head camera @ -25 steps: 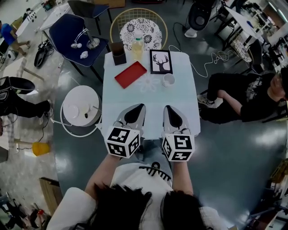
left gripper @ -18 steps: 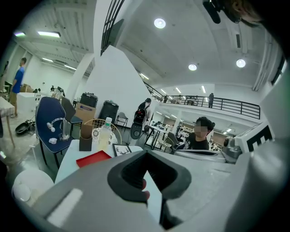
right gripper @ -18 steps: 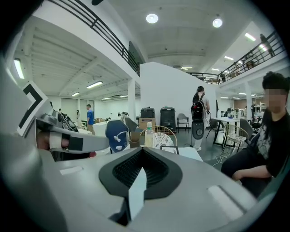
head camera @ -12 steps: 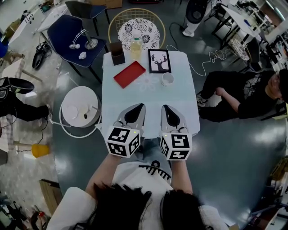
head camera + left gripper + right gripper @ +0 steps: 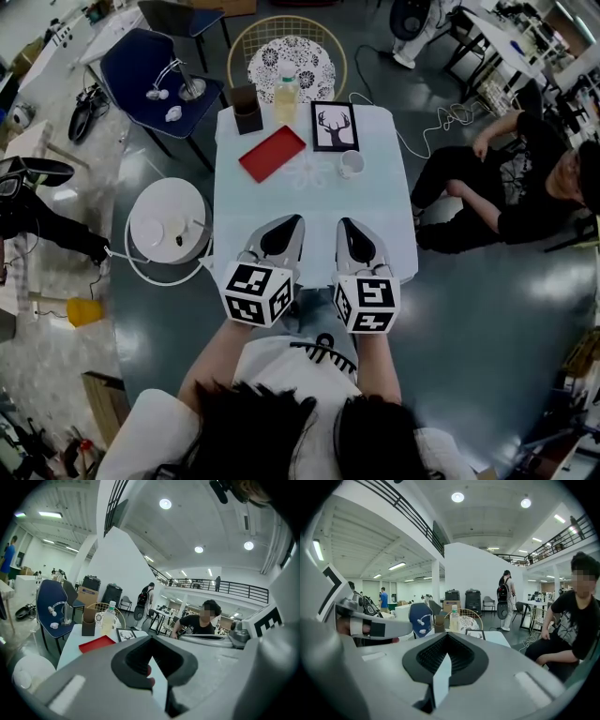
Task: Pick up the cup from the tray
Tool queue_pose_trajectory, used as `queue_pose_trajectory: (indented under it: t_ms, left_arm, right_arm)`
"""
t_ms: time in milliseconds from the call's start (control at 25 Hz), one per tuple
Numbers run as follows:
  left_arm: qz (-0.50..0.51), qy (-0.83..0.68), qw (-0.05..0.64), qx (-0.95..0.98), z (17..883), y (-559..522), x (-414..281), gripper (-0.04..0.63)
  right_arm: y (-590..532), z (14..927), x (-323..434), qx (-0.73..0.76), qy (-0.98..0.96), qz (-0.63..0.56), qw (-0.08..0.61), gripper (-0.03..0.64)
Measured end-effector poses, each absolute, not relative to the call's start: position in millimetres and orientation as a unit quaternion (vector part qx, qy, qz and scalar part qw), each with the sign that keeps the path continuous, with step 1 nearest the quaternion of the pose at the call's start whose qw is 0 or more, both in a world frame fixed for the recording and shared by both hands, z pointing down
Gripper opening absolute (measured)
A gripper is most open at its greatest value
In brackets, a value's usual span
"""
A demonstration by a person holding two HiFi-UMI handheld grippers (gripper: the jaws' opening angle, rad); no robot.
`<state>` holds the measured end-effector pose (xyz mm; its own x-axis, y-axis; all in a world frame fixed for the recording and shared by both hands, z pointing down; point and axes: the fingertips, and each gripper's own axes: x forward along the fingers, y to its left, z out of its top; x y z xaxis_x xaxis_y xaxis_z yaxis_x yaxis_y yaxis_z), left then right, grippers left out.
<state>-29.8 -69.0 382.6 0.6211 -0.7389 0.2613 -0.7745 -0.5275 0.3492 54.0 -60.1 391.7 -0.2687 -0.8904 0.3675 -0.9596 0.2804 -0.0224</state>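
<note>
The left gripper (image 5: 284, 230) and right gripper (image 5: 354, 232) are hovering over the near edge of the worktop (image 5: 309, 211), both with fingers closed and empty, while the one white cup (image 5: 352, 166) is sitting right of the one red tray (image 5: 272, 155), not touching it.

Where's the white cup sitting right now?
Head view: the white cup stands on the table, far right side, just below the deer picture and right of the red tray, not on it.
</note>
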Motion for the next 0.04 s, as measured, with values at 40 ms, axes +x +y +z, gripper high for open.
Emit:
queue_pose_trajectory:
  t_ms: [40]
  left_arm:
    - [0.040, -0.433, 0.220, 0.873, 382.0, -68.9, -30.0, 0.000]
  right_arm:
    - [-60.1, 391.1, 54.2, 0.588, -0.787, 0.121, 0.143, 0.021]
